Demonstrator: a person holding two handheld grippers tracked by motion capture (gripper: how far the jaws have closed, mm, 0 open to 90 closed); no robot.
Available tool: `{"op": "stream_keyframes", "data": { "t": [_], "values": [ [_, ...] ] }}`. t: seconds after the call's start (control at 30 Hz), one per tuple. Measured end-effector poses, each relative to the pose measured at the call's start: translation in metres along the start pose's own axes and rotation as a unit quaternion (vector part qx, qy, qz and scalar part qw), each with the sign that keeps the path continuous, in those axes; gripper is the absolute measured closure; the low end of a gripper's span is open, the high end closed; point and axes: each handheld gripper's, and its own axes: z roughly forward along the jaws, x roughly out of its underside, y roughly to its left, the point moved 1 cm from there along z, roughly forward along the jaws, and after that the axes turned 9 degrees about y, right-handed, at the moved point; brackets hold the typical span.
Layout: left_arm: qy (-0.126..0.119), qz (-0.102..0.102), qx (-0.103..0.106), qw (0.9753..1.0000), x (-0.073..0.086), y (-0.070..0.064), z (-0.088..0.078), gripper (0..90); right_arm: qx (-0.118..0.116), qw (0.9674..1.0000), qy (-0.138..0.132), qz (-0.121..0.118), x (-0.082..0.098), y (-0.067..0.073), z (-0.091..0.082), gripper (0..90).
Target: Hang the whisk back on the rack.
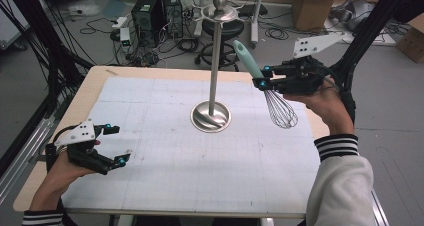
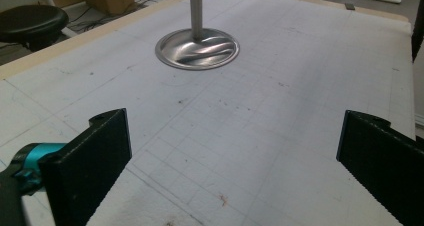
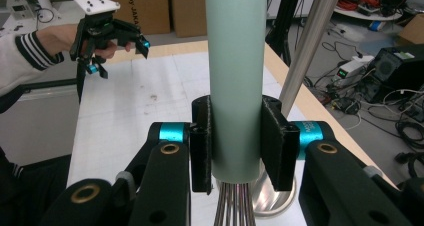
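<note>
Clamping whisk [image 1: 270, 88] handle – right hand-held gripper [image 1: 262, 77], wires hanging below, above table.

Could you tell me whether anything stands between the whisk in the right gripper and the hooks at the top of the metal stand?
Nothing visible does. The right gripper holds the whisk in the air beside the stand, with open space up to its hooks.

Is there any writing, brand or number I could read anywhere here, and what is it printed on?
"ds by JAKA": black print on the cardboard box behind the table, in the right gripper view; its start is hidden.
Small screen on the device on the floor: too small to read.
Whisk, metal stand, paper mat, grippers: no lettering seen.
</note>
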Motion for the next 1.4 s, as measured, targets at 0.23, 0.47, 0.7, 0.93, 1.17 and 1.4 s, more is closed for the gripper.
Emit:
{"op": "stream_keyframes", "data": {
  "t": [0.23,0.47,0.7,0.93,1.17,1.4],
  "values": [
    [-0.001,-0.001,-0.001,1.0,0.0,0.0,-0.001,1.7,0.007,0.9999,-0.01,-0.006,-0.014,-0.002,0.005,69.3],
    [-0.001,-0.003,0.001,1.0,0.0,0.0,0.0,1.7,0.007,0.9999,-0.012,-0.008,-0.024,-0.002,0.011,69.3],
    [-0.003,-0.003,0.001,1.0,0.0,0.0,-0.001,1.7,0.013,0.9999,-0.011,-0.001,-0.031,-0.004,0.014,69.3],
    [-0.004,-0.001,0.003,1.0,0.0,0.0,-0.002,1.7,0.021,0.9997,-0.012,0.0,-0.033,-0.008,0.018,69.3],
    [-0.008,-0.001,0.003,1.0,0.0,0.0,-0.003,1.7,0.028,0.9996,-0.009,0.003,-0.033,-0.012,0.023,69.3],
    [-0.009,-0.001,0.004,1.0,0.0,0.0,-0.003,1.7,0.033,0.9994,-0.004,0.011,-0.033,-0.015,0.028,69.3]
  ]
}}
